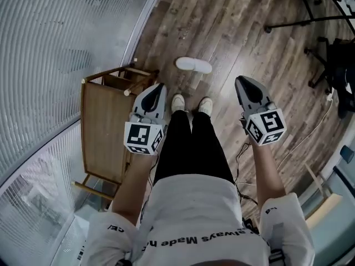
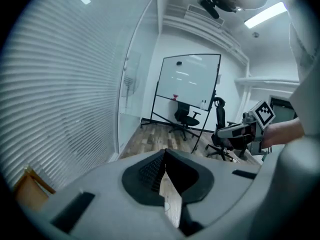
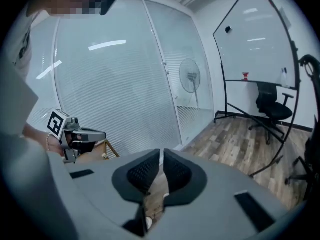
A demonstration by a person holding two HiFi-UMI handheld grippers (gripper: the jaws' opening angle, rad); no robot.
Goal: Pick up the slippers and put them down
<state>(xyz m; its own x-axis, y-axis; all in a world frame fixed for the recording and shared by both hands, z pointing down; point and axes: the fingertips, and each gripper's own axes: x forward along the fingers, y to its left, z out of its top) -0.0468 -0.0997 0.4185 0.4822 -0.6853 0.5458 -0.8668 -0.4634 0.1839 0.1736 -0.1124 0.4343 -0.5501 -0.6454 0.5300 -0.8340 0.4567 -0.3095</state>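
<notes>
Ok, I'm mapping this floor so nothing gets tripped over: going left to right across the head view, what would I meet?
Wooden stand → left gripper → white slipper → right gripper → black office chair.

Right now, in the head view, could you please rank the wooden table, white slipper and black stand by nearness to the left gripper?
1. Wooden table, beside the left gripper.
2. White slipper, ahead on floor.
3. Black stand, far upper right.
</notes>
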